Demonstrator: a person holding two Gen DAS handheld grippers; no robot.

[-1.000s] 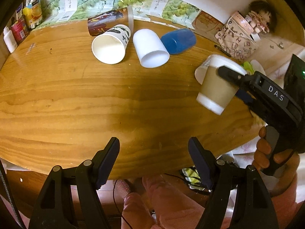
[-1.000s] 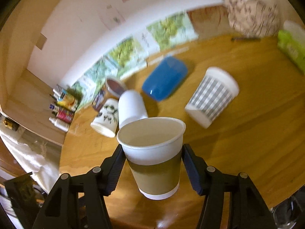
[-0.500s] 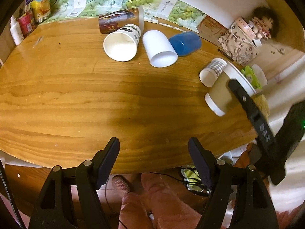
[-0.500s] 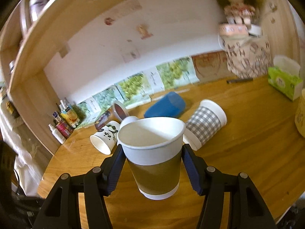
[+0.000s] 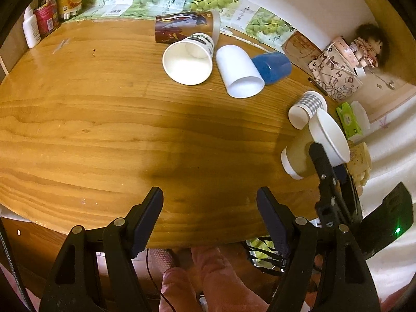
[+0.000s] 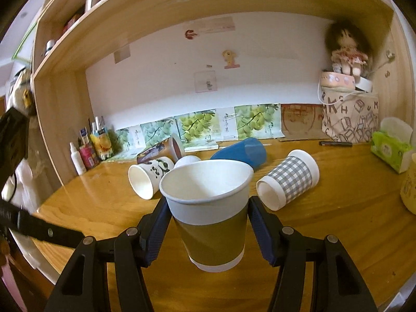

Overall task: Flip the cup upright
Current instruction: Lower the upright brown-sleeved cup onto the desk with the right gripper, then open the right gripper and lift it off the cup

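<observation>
- You face a glossy pine-grain wooden desk set in a light wooden shelf alcove.
- Behind the desk: a white wall, with grape-print paper panels along its base.

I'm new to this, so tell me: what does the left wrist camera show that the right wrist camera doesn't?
Only the left view: the empty left tongs hanging open at the table edge, and the person's leg below.

Only the right view: the wooden shelf overhead and the doll's face.

Both: the brown-sleeved cup upright in the right tongs, with the checked cup and blue cup lying down.
</observation>
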